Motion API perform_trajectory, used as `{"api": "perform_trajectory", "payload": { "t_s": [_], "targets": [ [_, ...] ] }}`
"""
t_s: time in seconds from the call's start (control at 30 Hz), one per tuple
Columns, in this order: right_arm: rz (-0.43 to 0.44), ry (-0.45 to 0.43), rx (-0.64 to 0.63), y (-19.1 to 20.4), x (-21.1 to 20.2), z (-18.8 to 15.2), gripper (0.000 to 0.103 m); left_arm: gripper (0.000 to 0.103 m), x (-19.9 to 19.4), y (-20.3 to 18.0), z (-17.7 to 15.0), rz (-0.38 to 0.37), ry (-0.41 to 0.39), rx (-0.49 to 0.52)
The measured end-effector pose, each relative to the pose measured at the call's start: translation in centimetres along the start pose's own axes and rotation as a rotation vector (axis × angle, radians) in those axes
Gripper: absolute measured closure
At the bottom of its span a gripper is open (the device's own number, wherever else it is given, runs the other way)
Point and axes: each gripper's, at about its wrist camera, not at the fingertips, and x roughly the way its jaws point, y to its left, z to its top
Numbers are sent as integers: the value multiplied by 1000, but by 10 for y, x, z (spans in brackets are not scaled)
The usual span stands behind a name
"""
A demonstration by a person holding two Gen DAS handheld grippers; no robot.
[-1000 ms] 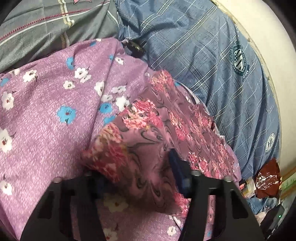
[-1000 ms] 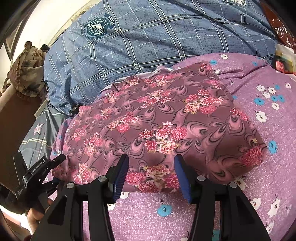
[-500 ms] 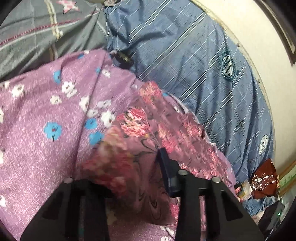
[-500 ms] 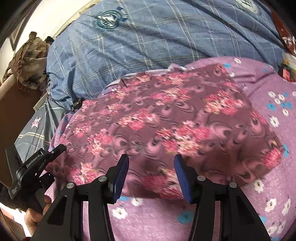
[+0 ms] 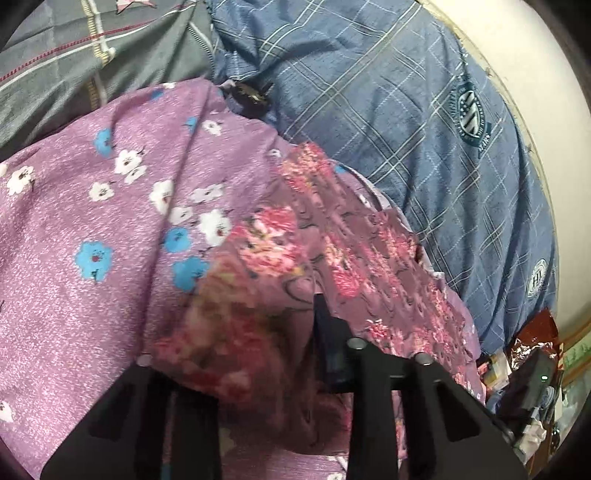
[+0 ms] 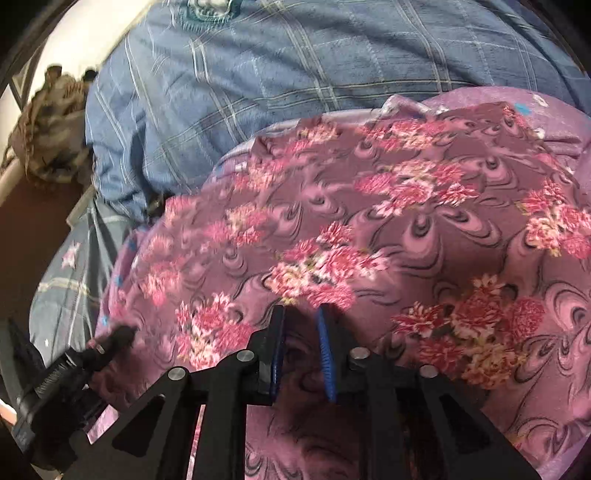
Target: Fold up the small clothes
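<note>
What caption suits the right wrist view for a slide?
Right gripper, jaws just closing, pinches the near edge of a pink floral garment lying on a purple flowered sheet.

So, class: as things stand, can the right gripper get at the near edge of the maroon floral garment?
Probably yes. The right gripper is already at the maroon floral garment; its jaws have just been closing with a fold of cloth between them, and nothing blocks it.

I can't read any full word here. The blue quilt (image 5: 424,122) carries a round teal crest (image 5: 470,113) with ring lettering too small for me to make out, and a smaller round badge (image 5: 537,277) near its edge showing what looks like "HJ". From my right wrist view the crest (image 6: 208,9) is blurred.
</note>
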Motion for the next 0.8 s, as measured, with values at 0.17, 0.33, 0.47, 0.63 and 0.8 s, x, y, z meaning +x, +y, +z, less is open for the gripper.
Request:
{"api": "perform_trajectory", "payload": {
  "t_s": [0.17, 0.33, 0.47, 0.63, 0.8],
  "targets": [
    [-52, -28, -81, 15, -17, -8, 80, 83, -7, -7, -6, 18, -43, 57],
    [-116, -34, -150, 19, -35, -16, 80, 84, -15, -27, -8, 32, -106, 155],
    [-147, -19, -128, 3, -42, -18, 75, 85, -18, -39, -9, 45, -139, 211],
    [-191, 13, -84, -18, -40, -15, 75, 85, -16, -47, -13, 59, -155, 237],
    [-230, -35, -122, -12, -50, -15, 75, 85, -16, -52, -15, 69, -166, 256]
  ]
}}
